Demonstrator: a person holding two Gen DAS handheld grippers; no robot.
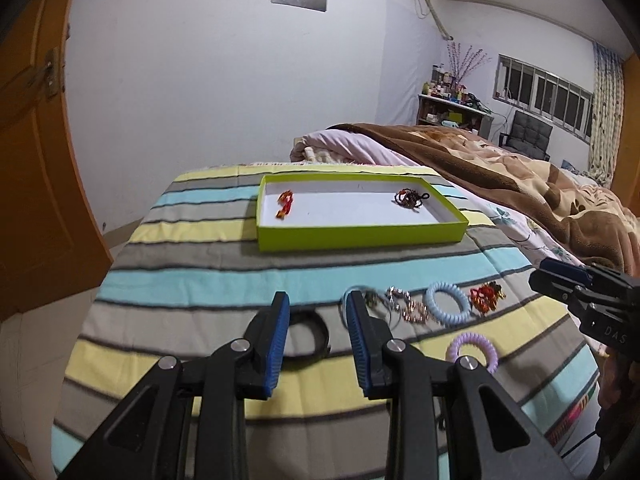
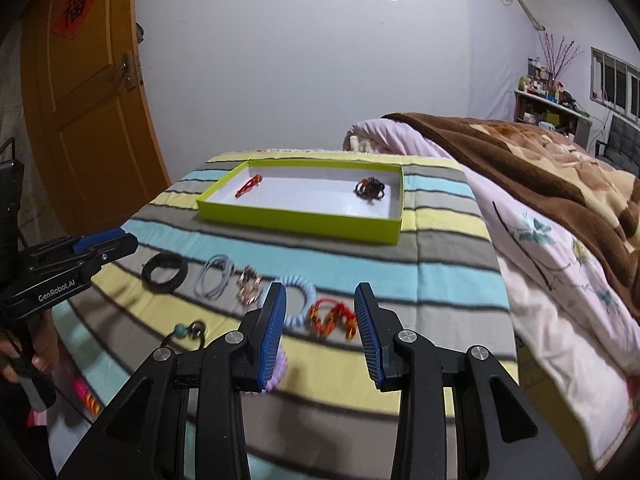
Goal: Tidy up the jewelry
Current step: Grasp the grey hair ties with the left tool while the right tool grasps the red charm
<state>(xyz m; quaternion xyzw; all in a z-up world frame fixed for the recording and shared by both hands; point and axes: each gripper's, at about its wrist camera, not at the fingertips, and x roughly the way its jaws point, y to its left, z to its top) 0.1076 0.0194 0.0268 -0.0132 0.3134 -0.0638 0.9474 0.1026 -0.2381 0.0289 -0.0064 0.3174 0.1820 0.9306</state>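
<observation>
While both hover over striped cloth (image 2: pixel 440 248), left hand-held gripper (image 1: pixel 318 308) gapes wide, nothing gripped; black ring (image 1: pixel 310 334) lies between its fingers, on cloth below. Right hand-held gripper (image 2: pixel 320 300) equally wide, empty; red beaded bracelet (image 2: pixel 332 318) sits between its fingertips, blue coil tie (image 2: pixel 298 300) just beside left finger, purple coil tie (image 2: pixel 276 372) partly hidden under it. Green tray (image 2: pixel 300 220) lies farther ahead, holding red ornament (image 2: pixel 249 186) at left end, dark bead bracelet (image 2: pixel 370 189) at right.
</observation>
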